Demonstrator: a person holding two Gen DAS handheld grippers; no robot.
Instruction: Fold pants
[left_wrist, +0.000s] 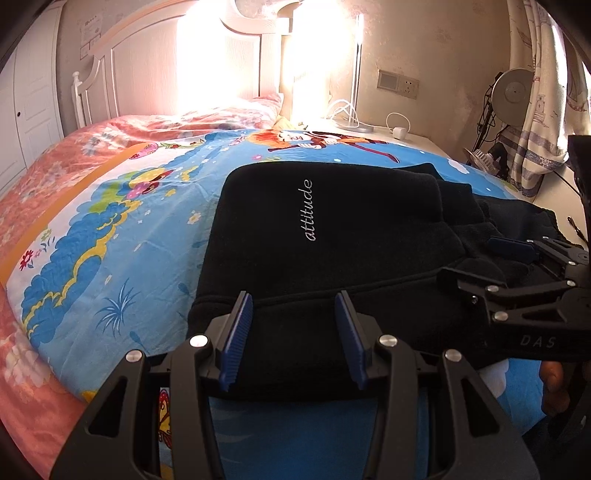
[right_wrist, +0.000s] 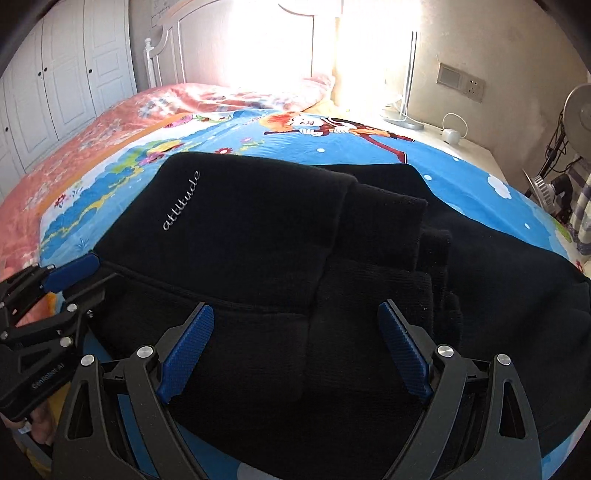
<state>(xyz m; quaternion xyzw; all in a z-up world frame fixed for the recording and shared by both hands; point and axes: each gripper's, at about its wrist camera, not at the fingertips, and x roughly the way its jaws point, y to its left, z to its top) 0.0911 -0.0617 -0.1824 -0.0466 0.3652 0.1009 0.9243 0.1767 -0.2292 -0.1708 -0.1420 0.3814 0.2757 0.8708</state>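
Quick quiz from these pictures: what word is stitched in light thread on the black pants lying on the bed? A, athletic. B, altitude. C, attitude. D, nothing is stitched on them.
C: the black pants carry the word "attitude" in light cursive stitching, readable in both wrist views on the top folded layer.

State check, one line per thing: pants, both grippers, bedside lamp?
pants: black, folded over in layers, lying flat on the bedsheet.
left gripper: fingers apart, over the pants' near edge, nothing pinched.
right gripper: fingers spread wide above the pants, gripping nothing.
lamp: whether it is lit cannot be told in the glare.
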